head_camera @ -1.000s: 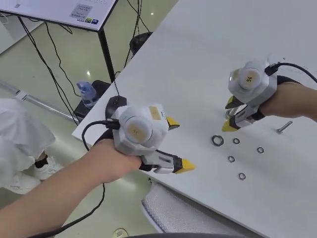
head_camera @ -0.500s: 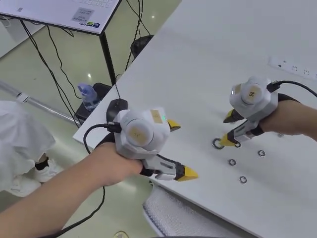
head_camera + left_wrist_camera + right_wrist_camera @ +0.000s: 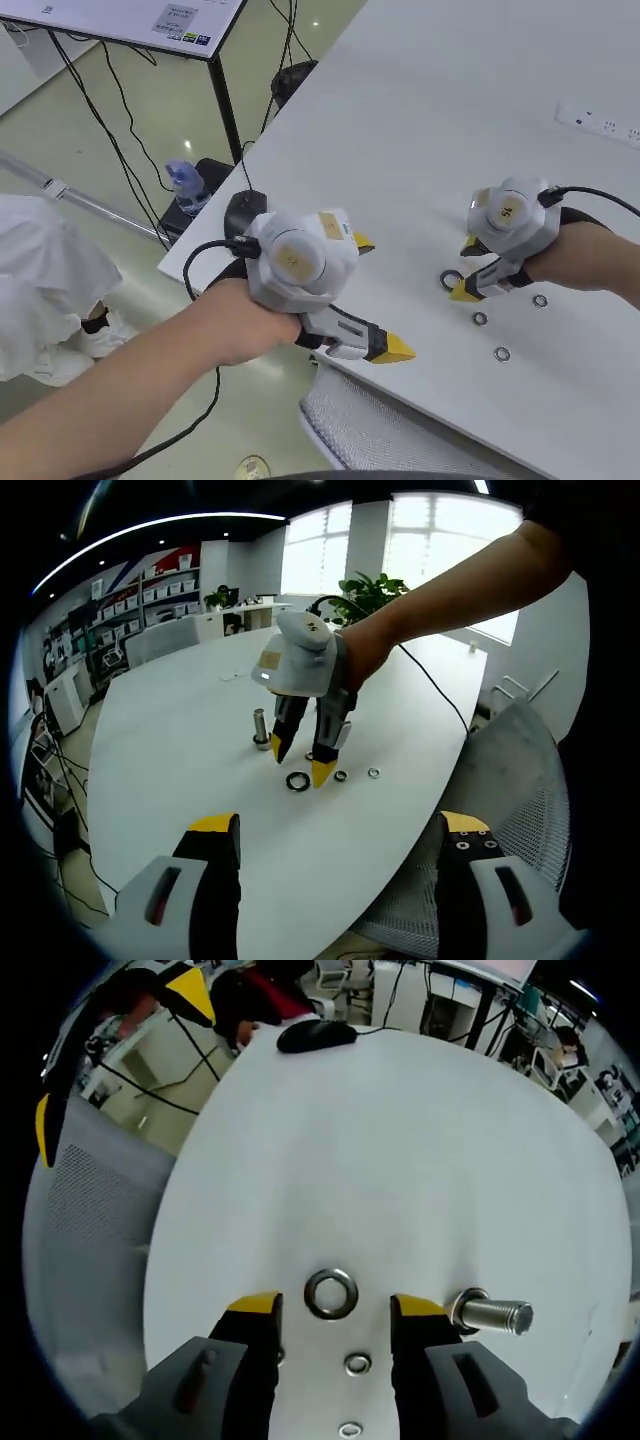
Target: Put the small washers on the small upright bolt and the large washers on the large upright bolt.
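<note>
The large washer point(image 3: 331, 1293) is lying flat on the table point(image 3: 420, 120), not far from its edge. The right claw point(image 3: 335, 1310) is hanging just over it, its two yellow-tipped jaws spread to either side of the ring and gripping nothing. Whether the tips are touching the table is not clear. In the right gripper view, the large bolt point(image 3: 492, 1314) is standing upright just beside the jaw on that view's right. Small washers point(image 3: 357, 1364) are lying close by, on the person's side of the ring. The left claw point(image 3: 338, 825) is released too, hovering off the table's edge with nothing in it.

The person is probably preparing to pick up this large washer. A thin flat ring is offering little to bite on, so a good grasp is calling for both tips to go right down to the table. They should be closing evenly across the ring's outer edge, keeping it centred between them. The near jaw is running a risk of knocking the bolt, and the small washers could be getting swept along, so a slow, straight closing is looking safest.
</note>
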The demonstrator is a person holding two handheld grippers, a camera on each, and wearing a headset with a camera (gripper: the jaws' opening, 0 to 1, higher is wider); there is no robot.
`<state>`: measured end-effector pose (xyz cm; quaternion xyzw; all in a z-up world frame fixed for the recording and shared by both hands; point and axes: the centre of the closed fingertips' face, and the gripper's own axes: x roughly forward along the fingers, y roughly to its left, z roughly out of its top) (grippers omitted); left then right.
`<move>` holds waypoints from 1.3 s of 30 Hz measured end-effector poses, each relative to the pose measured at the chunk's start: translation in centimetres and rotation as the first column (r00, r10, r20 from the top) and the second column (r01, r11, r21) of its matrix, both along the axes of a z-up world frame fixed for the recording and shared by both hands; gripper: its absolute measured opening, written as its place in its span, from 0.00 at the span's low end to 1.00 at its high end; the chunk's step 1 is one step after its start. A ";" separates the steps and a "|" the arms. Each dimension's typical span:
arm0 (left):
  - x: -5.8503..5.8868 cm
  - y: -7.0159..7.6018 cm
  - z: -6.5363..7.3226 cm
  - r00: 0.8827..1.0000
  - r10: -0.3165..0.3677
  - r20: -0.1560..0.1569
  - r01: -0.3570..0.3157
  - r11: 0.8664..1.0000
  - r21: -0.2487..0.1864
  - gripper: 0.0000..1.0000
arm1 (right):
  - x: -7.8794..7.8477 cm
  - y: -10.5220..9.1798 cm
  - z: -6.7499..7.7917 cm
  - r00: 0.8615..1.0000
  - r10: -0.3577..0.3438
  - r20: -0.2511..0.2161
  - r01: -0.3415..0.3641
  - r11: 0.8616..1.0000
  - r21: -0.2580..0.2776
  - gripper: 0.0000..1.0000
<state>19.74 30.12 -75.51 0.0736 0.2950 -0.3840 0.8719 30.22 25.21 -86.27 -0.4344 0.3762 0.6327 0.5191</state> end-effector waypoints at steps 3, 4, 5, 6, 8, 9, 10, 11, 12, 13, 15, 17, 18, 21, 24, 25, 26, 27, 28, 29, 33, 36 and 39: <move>0.2 0.0 0.1 1.000 0.006 0.003 -0.006 1.000 -0.002 0.81 | 0.0 0.0 -0.3 1.000 0.003 0.012 -0.003 1.000 -0.004 0.45; 0.2 0.0 0.1 1.000 0.007 0.004 -0.007 1.000 -0.003 0.82 | -0.1 0.1 -0.3 1.000 0.004 0.013 -0.004 1.000 -0.003 0.45; 0.2 0.1 0.1 1.000 0.008 0.006 -0.008 1.000 -0.002 0.82 | -0.1 0.1 -0.4 1.000 0.004 0.013 -0.004 1.000 -0.004 0.45; 0.2 0.1 0.1 1.000 0.007 0.006 -0.007 1.000 -0.001 0.83 | -0.1 0.2 -0.4 1.000 0.005 0.016 -0.005 1.000 -0.005 0.44; 0.2 0.1 0.0 1.000 0.006 0.006 -0.006 1.000 -0.001 0.83 | 0.0 0.3 -0.5 1.000 0.008 0.027 -0.008 1.000 -0.002 0.44; 0.2 0.1 0.0 1.000 0.007 0.006 -0.007 1.000 -0.001 0.84 | -0.1 0.4 -0.5 1.000 0.007 0.025 -0.007 1.000 -0.002 0.44; 0.2 0.1 0.0 1.000 0.007 0.005 -0.007 1.000 -0.001 0.84 | -0.2 0.4 -0.6 1.000 0.007 0.024 -0.007 1.000 -0.004 0.44; 0.2 0.1 0.0 1.000 0.008 0.004 -0.008 1.000 -0.002 0.85 | -0.2 0.4 -0.7 1.000 0.011 0.028 -0.011 1.000 -0.007 0.44; 0.1 0.1 -0.1 1.000 0.010 0.004 -0.010 1.000 -0.004 0.85 | -0.1 0.4 -0.8 0.999 0.019 0.036 -0.019 1.000 -0.015 0.44; 0.1 0.1 -0.1 1.000 0.011 0.004 -0.011 1.000 -0.005 0.86 | -0.1 0.3 -0.9 0.999 0.021 0.036 -0.020 1.000 -0.017 0.44; 0.1 0.1 0.0 1.000 0.009 0.003 -0.009 1.000 -0.009 0.86 | 0.0 0.4 -0.8 0.999 0.013 0.031 -0.013 1.000 -0.013 0.44; 0.1 0.1 -0.1 1.000 0.010 0.003 -0.010 1.000 -0.006 0.87 | 0.1 0.4 -0.9 0.999 0.014 0.030 -0.013 1.000 -0.015 0.43; 0.1 0.1 0.0 1.000 0.010 0.001 -0.010 1.000 -0.009 0.87 | 0.0 0.4 -0.9 0.999 0.018 0.032 -0.017 1.000 -0.017 0.43; 0.1 0.1 0.0 1.000 0.013 0.001 -0.013 1.000 -0.009 0.89 | -0.1 0.4 -0.9 0.999 0.024 0.033 -0.023 1.000 -0.020 0.42; 0.3 0.2 -0.1 1.000 0.025 0.005 -0.025 1.000 -0.003 0.92 | -0.3 0.4 -0.9 0.999 0.031 0.032 -0.031 0.999 -0.021 0.40; 0.3 0.2 -0.2 1.000 0.027 0.004 -0.027 1.000 -0.003 0.93 | -0.3 0.3 -0.8 0.999 0.030 0.032 -0.029 0.999 -0.024 0.40; 0.2 0.2 -0.2 1.000 0.028 -0.001 -0.028 1.000 -0.004 0.93 | -0.3 0.3 -0.8 0.999 0.031 0.033 -0.030 0.999 -0.027 0.39; 0.2 0.1 -0.3 1.000 0.028 -0.002 -0.028 1.000 -0.004 0.93 | -0.3 0.3 -0.8 0.999 0.031 0.033 -0.030 0.999 -0.028 0.39; 0.2 0.2 -0.5 1.000 0.029 -0.005 -0.029 1.000 0.004 0.93 | -0.3 0.3 -0.8 0.999 0.031 0.033 -0.030 0.999 -0.032 0.38; 0.3 0.3 -0.7 0.999 0.032 -0.007 -0.032 0.999 0.016 0.93 | -0.3 0.3 -0.8 0.999 0.032 0.035 -0.031 0.999 -0.037 0.35; 0.3 0.4 -1.2 0.999 0.048 -0.020 -0.048 0.999 0.017 0.94 | -0.2 0.3 -0.8 0.999 0.033 0.037 -0.031 0.998 -0.060 0.29; 0.4 0.4 -1.2 0.998 0.059 -0.022 -0.059 0.998 0.012 0.96 | -0.2 0.3 -0.9 0.999 0.031 0.042 -0.028 0.997 -0.068 0.27; 0.5 0.3 -1.2 0.997 0.072 -0.028 -0.072 0.997 0.005 0.99 | -0.4 0.3 -0.9 0.999 0.028 0.045 -0.024 0.997 -0.073 0.24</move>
